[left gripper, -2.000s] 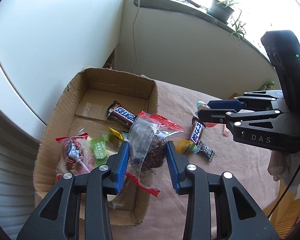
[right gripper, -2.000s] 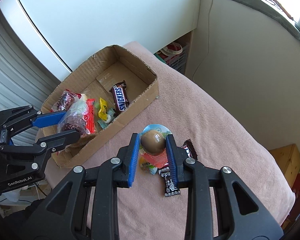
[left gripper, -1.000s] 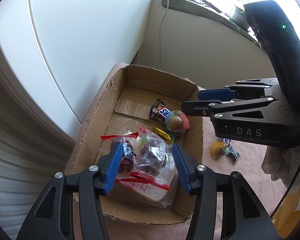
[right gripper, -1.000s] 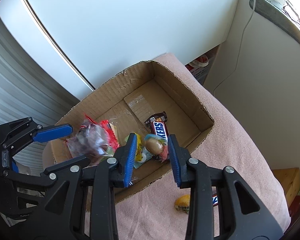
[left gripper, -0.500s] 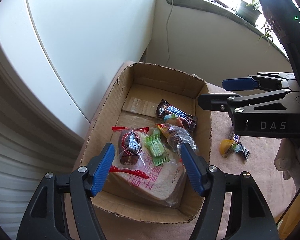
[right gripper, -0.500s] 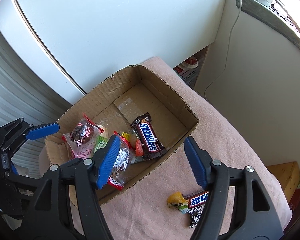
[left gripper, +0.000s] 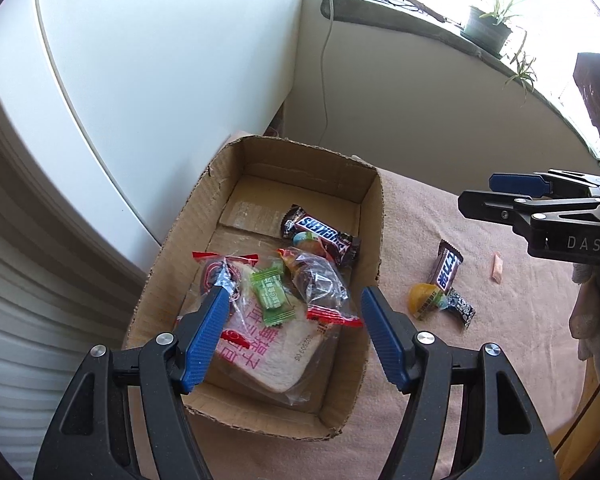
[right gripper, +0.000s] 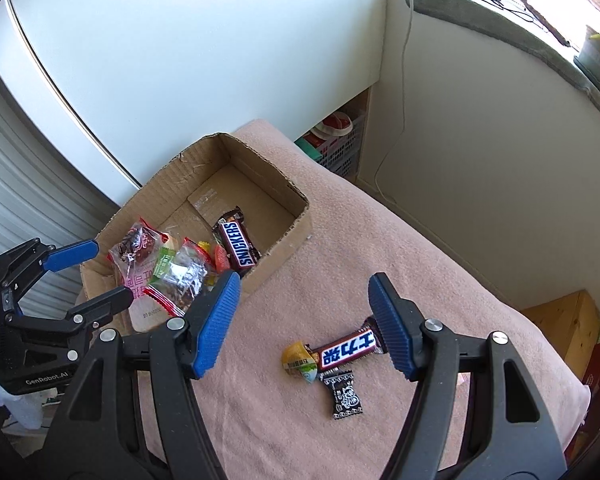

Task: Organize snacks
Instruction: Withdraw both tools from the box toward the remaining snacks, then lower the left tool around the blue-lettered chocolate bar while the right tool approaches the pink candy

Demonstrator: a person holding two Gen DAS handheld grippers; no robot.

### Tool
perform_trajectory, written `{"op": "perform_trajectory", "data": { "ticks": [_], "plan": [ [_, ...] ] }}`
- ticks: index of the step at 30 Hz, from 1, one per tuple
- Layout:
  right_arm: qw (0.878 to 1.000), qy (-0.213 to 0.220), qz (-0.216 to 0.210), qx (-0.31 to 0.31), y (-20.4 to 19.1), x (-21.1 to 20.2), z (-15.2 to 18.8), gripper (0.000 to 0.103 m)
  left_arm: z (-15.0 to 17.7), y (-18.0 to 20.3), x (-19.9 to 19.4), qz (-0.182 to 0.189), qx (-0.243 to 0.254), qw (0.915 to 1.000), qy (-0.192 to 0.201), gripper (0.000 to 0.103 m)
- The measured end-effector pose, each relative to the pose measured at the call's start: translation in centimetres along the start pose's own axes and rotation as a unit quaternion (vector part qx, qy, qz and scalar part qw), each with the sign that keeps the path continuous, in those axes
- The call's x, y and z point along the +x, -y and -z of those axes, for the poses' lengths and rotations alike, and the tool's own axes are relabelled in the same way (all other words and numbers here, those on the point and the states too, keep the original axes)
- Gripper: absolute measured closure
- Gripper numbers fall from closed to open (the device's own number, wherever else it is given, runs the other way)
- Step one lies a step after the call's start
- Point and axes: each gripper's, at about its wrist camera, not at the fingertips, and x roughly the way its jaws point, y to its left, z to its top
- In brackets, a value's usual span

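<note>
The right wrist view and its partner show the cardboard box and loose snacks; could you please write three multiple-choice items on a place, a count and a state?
1. Where does the brown Snickers bar with Latin lettering lie?
A. in the open cardboard box
B. on the pink cloth
C. on the windowsill

2. How many snacks lie on the cloth outside the box?
A. one
B. three
C. six

3. How is the right gripper?
A. shut on a bar
B. open, holding nothing
C. shut on a bag

Key: A, the Snickers bar rests inside the cardboard box; B, a yellow cup, a second bar and a black candy lie on the pink cloth; B, the right gripper has nothing between its pads.
</note>
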Motion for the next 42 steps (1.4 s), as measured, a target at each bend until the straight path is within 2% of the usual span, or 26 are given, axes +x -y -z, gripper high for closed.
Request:
{"op": "perform_trajectory", "data": {
  "ticks": [8, 14, 25, 27, 34, 37, 42],
  "plan": [
    [0.999, -0.004, 0.028, 0.031, 5.3, -1.8, 3.9, 0.034, 0.4, 3.8, 0.3, 0.022, 0.031, 0.9993, 0.000, 0.035],
    [0.998, -0.032, 0.044, 0.036, 8.7, -1.7, 7.5, 0.034, 1.2, 7.5, 1.2, 0.050, 0.052, 0.9973, -0.015, 0.035],
    [0.997, -0.066, 0.043, 0.017, 11.3, 0.0, 11.6, 0.034, 2.6, 12.5, 3.9, 0.072, 0.078, 0.9932, -0.048, 0.035],
    [0.996, -0.072, 0.039, 0.020, 11.8, 0.5, 11.7, 0.034, 2.5, 13.1, 4.5, 0.075, 0.083, 0.9924, -0.053, 0.040],
    [0.991, -0.097, 0.020, 0.094, 14.3, 2.6, 12.1, 0.035, 0.7, 14.9, 6.8, 0.091, 0.097, 0.9887, -0.069, 0.046],
    [0.985, -0.103, 0.008, 0.140, 15.2, 3.6, 12.3, 0.045, -0.2, 15.5, 8.0, 0.100, 0.109, 0.9858, -0.080, 0.047],
    [0.972, -0.112, -0.001, 0.206, 16.2, 5.0, 12.2, 0.045, -1.3, 16.4, 10.0, 0.089, 0.133, 0.9822, -0.098, 0.050]
  ]
}}
